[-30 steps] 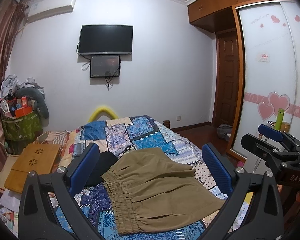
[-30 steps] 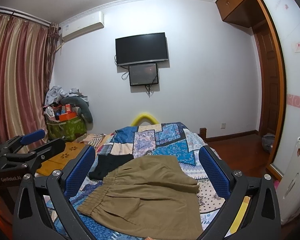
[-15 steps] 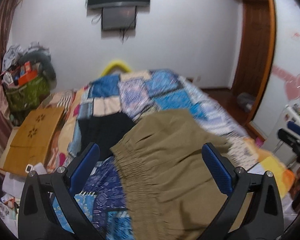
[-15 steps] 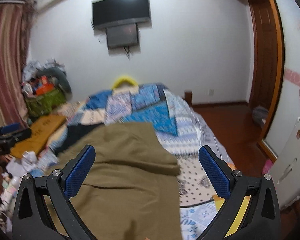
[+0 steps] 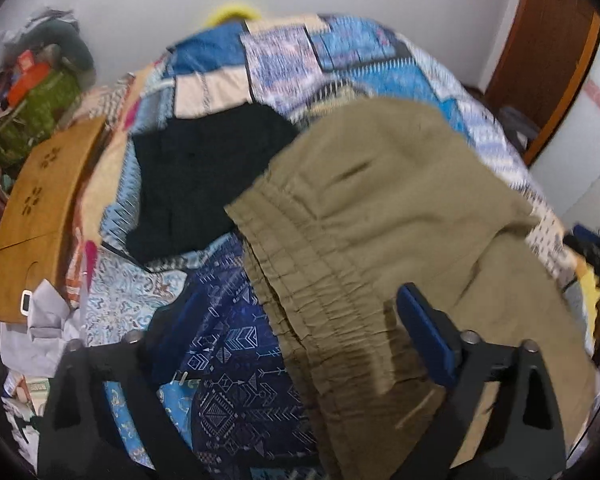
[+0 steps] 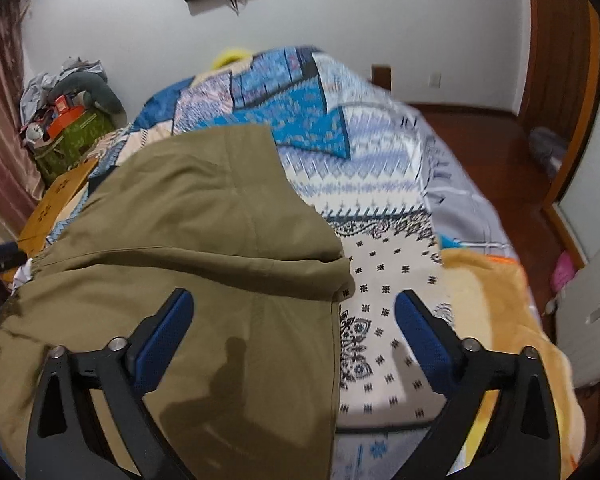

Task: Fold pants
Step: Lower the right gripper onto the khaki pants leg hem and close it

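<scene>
Olive-brown pants (image 5: 380, 216) lie partly folded on the patchwork bed, with the elastic waistband (image 5: 300, 280) toward the left. My left gripper (image 5: 296, 320) is open and hovers just above the waistband, one finger over the blue quilt and one over the pants. The pants (image 6: 180, 240) fill the left of the right wrist view. My right gripper (image 6: 294, 320) is open above their right edge, its left finger over the fabric and its right finger over the white patterned sheet.
A black garment (image 5: 196, 172) lies on the quilt (image 5: 236, 360) left of the pants. A wooden lap table (image 5: 40, 208) and clutter stand off the bed's left side. A yellow blanket (image 6: 496, 304) covers the bed's right corner. The wooden floor (image 6: 492, 148) lies to the right.
Both grippers have tilted downward and moved in close over the pants. The wall and television have left the left view. Both stay open and empty.
</scene>
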